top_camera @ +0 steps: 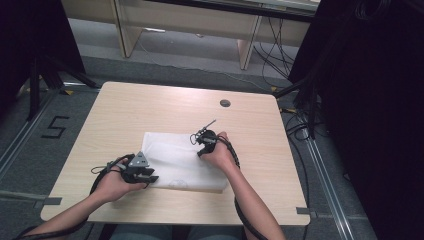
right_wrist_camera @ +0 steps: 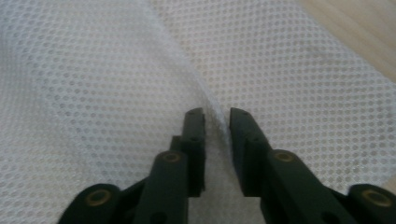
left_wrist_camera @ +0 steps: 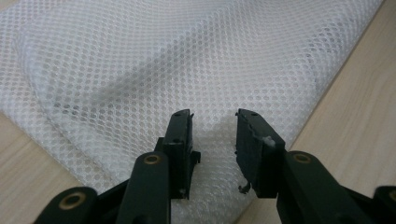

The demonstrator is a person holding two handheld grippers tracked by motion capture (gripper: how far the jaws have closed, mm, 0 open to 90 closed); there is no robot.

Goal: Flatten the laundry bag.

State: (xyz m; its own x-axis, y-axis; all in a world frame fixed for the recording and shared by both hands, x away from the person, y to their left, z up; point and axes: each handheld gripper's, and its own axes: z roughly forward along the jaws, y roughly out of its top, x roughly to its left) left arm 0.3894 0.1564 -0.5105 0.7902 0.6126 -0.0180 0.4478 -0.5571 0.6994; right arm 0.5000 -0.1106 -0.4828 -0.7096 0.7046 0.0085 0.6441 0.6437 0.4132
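Both grippers work the white mesh cloth (top_camera: pixel 182 160) lying flat on the table (top_camera: pixel 150 107), with folding barely begun. The left gripper (left_wrist_camera: pixel 214 122) stands spread over one edge; the right gripper (right_wrist_camera: pixel 217 116), narrowly parted, straddles a raised crease, gripping nothing firmly yet.

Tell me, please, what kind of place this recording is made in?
Probably a lab or recording room, not a home. A plain wooden table stands on grey carpet with a taped number 5 marking the floor, cables trail behind it, and black stands are at the side. A white mesh cloth lies on the table.

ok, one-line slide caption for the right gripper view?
Right gripper over white mesh fabric, a raised fold between its narrowly parted jaws; wood table at top right.
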